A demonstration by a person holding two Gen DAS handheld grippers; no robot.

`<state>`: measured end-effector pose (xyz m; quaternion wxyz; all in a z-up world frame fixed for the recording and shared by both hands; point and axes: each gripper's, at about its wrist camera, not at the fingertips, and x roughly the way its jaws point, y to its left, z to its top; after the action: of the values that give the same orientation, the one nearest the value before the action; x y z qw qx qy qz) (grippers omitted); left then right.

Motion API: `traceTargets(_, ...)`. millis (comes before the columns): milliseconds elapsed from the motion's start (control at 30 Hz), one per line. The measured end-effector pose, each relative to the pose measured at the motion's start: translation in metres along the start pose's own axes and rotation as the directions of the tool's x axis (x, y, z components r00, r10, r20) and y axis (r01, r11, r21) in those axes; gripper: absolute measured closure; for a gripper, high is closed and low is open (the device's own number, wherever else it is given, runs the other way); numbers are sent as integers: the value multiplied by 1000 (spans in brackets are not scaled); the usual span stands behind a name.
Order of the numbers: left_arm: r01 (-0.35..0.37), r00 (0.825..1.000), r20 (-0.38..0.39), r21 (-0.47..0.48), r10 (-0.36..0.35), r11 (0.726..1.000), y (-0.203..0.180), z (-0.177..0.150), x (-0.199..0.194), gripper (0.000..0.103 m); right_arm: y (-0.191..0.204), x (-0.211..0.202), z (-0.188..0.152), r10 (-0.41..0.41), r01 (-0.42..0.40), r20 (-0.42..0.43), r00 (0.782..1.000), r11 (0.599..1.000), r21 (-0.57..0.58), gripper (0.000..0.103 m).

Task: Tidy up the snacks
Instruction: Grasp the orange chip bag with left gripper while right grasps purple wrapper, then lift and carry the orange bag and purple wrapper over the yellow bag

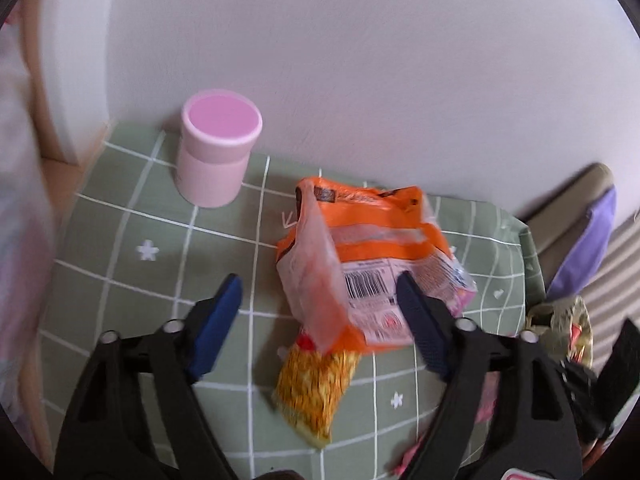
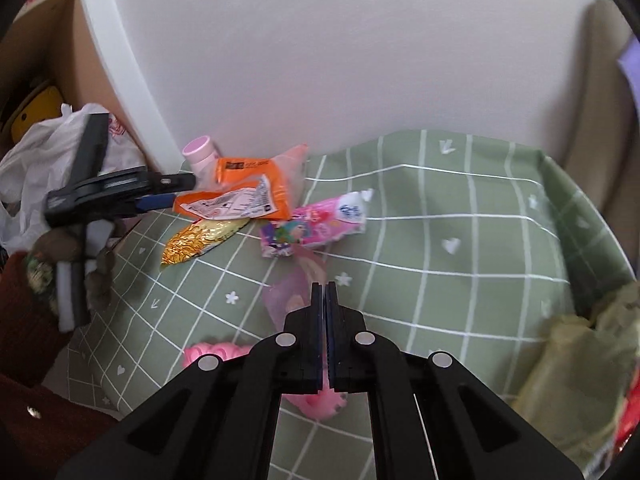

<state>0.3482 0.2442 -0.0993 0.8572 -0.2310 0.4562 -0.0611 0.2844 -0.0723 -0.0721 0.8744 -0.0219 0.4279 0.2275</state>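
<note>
While both wrist views are blurred at the edges, the count of items on the surface [image 2: 460,208] can be taken with fair confidence. Its green cloth has a white grid printed with stars, hearts and arrows.

Snack packets, loose on the cloth: three. One orange packet [image 1: 360,240] with a barcode label lies at the far left, overlapping one gold crinkled packet [image 1: 312,384] just nearer. One pink cartoon-printed packet [image 2: 316,224] lies just right of these two, touching or nearly touching the orange one.

Containers: one pink cylindrical tub [image 1: 218,148] with a lid, upright against the white wall, left of the orange packet and apart from it.

Left hand-held gripper [image 1: 320,300]: one, jaws standing wide. The orange packet lies in the gap between them, with the right finger [image 1: 420,320] over its barcode end; the pads are not pressing on it. In the right wrist view this tool reaches in from the left toward the orange packet.

Right hand-held gripper [image 2: 325,292]: one, jaws fully together over the near middle of the cloth. A thin translucent pink-violet wrapper [image 2: 292,292] shows around the fingertips, and one pink ridged object [image 2: 224,352] lies beneath the jaws; whether either is pinched cannot be told.

Off the surface at left: one white plastic bag [image 2: 44,152].
</note>
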Motion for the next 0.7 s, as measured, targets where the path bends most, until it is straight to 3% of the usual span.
traceTargets(67,-24,999,-26,-5,24,1000,-1,4,12,44,-3,-6,-4,-17,17,6,1000,1000,6,99)
traceTargets(133,-23,999,-49,-1,22,1000,-3,6,18,56,-8,-12,-8,-32,31,10,999,999,21,99)
traceTargets(167,-20,998,-53,-2,20,1000,-4,6,19,69,-10,-13,-10,-37,36,11,999,999,26,99)
traceTargets(200,-18,999,-51,-3,18,1000,-5,7,18,72,-13,-15,-12,-41,40,13,999,999,33,99)
traceTargets(467,14,996,92,-1,-13,1000,-16,-6,-39,77,-20,-11,-27,-24,23,12,1000,997,69,97)
traceTargets(533,18,993,119,3,-18,1000,-17,-16,-57,77,-21,-2,-30,25,-24,-11,1000,997,77,97)
traceTargets(700,1,991,135,-10,0,1000,-15,-37,-81,77,-22,18,-34,42,-36,-60,997,994,101,97)
